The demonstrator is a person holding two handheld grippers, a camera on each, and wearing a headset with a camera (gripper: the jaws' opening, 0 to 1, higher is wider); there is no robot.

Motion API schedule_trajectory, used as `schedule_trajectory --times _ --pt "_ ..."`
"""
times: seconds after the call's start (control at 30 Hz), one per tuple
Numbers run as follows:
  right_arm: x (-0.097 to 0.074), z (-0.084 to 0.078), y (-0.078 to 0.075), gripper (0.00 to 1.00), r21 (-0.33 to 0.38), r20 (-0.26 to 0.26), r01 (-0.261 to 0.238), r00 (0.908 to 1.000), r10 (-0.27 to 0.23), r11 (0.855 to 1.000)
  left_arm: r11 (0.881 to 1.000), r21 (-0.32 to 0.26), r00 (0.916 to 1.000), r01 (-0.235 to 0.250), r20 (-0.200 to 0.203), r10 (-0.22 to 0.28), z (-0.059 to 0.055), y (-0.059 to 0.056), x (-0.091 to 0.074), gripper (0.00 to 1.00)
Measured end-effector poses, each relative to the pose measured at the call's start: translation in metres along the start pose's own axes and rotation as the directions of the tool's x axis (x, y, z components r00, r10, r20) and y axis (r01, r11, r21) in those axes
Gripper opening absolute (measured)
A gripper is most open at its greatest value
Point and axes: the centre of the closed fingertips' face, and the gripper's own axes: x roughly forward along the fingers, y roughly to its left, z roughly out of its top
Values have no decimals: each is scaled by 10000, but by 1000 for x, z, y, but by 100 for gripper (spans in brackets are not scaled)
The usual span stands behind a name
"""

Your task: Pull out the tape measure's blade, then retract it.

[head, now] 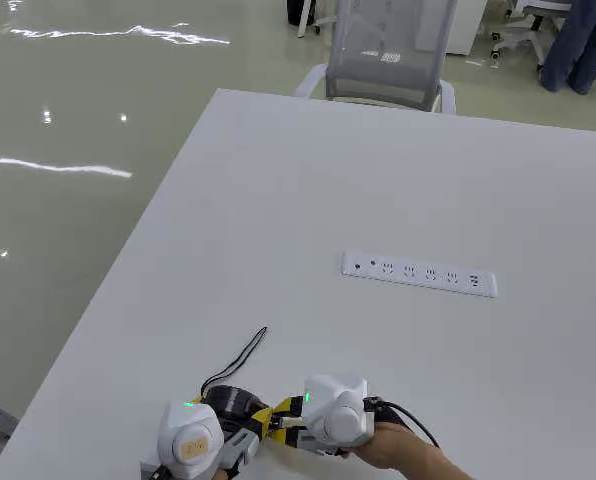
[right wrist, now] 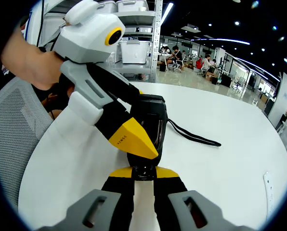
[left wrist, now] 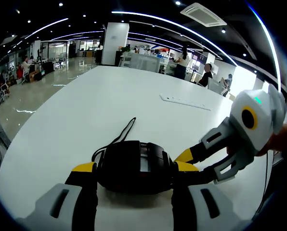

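While the left gripper [left wrist: 135,168] squeezes the tape [right wrist: 150,118], the right gripper [right wrist: 143,172] pinches the tip [right wrist: 143,175] straight ahead of it.

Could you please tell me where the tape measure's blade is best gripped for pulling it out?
By the end hook at the lower mouth of the tape measure, approached end-on along the table. The left gripper clamps its sides, leaving that end free, and the right gripper appears shut on the hook.
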Motion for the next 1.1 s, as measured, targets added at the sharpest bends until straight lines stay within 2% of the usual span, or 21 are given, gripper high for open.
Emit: schedule_trajectory --times 0.43,0.93,0.97,1.0,1.03,1.1 --pt "1 -2 1 14 102 103 135 9999 -136 9999 9998 164 9999 -122 13 122 0 -1 0 60" --pt "8 -11 2 15 -11 32 241 9997 -241 9997 9949 856 9985 -530 -84 539 -3 -4 2 60" --pt "6 -8 0 16 58 195 292 9994 -294 9996 9948 865 9985 -536 -83 545 -3 -4 2 60" --pt "6 -11 1 16 174 35 260 9997 -261 9995 9955 789 9986 -526 -59 532 -3 -4 1 60" --pt "5 -11 -1 18 -7 62 339 9994 -339 9994 9955 797 9986 -515 -72 522 -3 -4 1 60" --pt "3 -11 2 16 16 184 173 9997 -174 9998 9954 820 9987 -504 -75 512 -3 -4 2 60"
